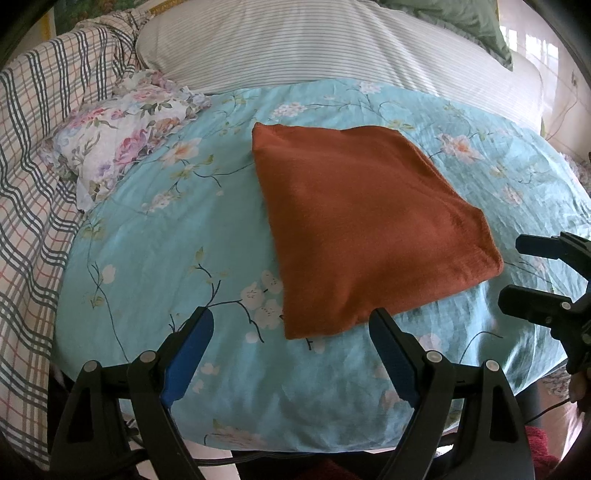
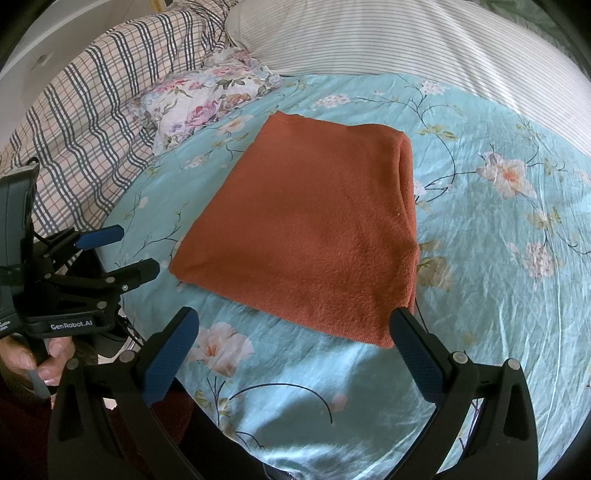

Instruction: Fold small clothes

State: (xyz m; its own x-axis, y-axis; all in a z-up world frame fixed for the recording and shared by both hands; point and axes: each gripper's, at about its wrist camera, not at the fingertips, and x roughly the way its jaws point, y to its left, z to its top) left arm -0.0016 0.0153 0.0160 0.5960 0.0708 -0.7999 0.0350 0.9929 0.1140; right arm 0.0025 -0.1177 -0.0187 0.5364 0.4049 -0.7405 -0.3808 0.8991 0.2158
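One folded garment, two open grippers

One rust-orange garment (image 1: 369, 229) lies folded into a thick square on the turquoise floral cover (image 1: 155, 236) of the bed, about in the middle of it. No other loose piece of clothing is visible in either view.

Two grippers are present. The left gripper (image 1: 291, 325) has its jaws spread wide and holds nothing; its right fingertip stands just at the near edge of the garment, but whether it touches the cloth I cannot tell. The right gripper (image 2: 295, 325) is also spread wide and empty, with its right fingertip just before the near corner of the garment; contact here is also not clear.

Around the cover there are one small pillow with a rose print (image 1: 118, 136), one plaid blanket (image 1: 33, 166) at the left, and one large striped pillow (image 1: 314, 48) behind.

The left wrist view alone shows a green cushion (image 1: 461, 22) at the far right, and the right gripper from the side at the picture's right border. The right wrist view alone shows the person's left hand (image 2: 33, 362) around the handle of the left gripper, and the doubled fold along the garment's right side.
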